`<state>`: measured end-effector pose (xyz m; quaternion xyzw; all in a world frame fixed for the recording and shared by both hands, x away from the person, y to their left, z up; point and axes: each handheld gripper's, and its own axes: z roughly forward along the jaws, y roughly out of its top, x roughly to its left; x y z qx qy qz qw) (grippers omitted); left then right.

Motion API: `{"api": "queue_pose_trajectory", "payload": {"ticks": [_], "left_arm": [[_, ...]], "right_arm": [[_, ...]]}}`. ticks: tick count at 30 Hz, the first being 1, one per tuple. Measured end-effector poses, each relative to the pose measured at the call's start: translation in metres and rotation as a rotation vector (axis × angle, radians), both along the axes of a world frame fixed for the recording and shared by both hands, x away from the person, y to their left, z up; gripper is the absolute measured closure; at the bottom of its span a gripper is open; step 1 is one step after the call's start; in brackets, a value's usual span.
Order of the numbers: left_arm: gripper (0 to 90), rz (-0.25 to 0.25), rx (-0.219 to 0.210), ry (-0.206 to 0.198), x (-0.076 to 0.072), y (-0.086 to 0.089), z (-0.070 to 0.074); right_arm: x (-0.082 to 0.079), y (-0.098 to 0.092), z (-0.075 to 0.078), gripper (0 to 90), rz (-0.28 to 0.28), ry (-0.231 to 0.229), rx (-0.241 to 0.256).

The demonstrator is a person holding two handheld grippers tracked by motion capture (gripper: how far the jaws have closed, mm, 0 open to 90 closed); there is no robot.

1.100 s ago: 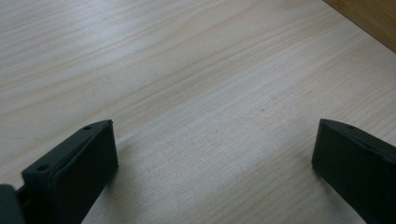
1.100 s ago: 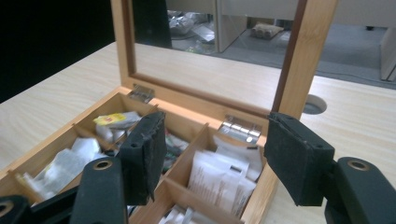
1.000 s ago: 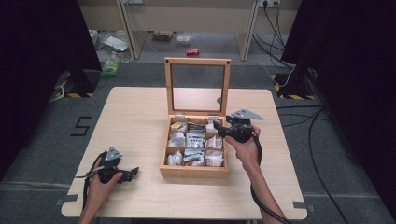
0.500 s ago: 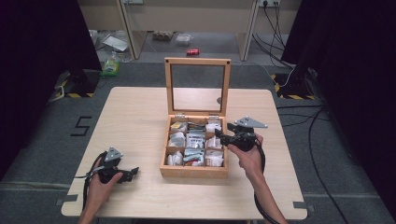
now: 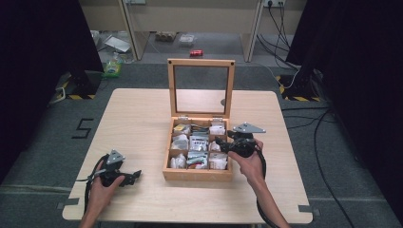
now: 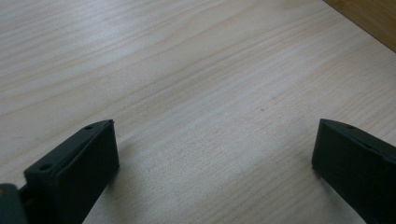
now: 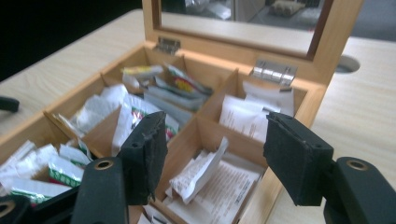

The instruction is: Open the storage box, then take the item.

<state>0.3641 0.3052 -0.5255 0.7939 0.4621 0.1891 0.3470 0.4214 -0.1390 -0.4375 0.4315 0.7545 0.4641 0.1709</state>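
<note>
Wooden box (image 5: 197, 173), lid (image 5: 201, 87) raised upright on its hinges, stands on the table (image 5: 142, 118) at centre, slightly right. Nine compartments inside, filled with paper sachets (image 7: 243, 116), mostly white, some with green or red print. Right gripper (image 7: 212, 154): jaws wide apart, holding nothing, poised over the box's right-hand column; a crumpled white sachet (image 7: 198, 170) sits upright in the compartment below and between them. Left gripper (image 6: 215, 154): jaws wide apart, empty, resting low over bare tabletop near the front left, well apart from the box.
</note>
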Motion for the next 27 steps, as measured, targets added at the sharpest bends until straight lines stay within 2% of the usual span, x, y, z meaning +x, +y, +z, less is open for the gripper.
{"api": "queue_pose_trajectory", "payload": {"ticks": [6, 19, 27], "left_arm": [[0.0, -0.001, -0.001, 0.001, 0.000, 0.000, 0.000], [0.0, -0.002, 0.001, 0.001, 0.000, 0.000, 0.000], [0.0, -0.002, 0.001, 0.001, 0.000, 0.000, 0.000]], "right_arm": [[0.000, 0.000, -0.004, 40.7, -0.001, 0.013, -0.019], [-0.002, 0.004, -0.004, 41.7, 0.004, 0.059, -0.025], [0.000, 0.008, -0.011, 46.6, 0.010, 0.087, -0.059]]}}
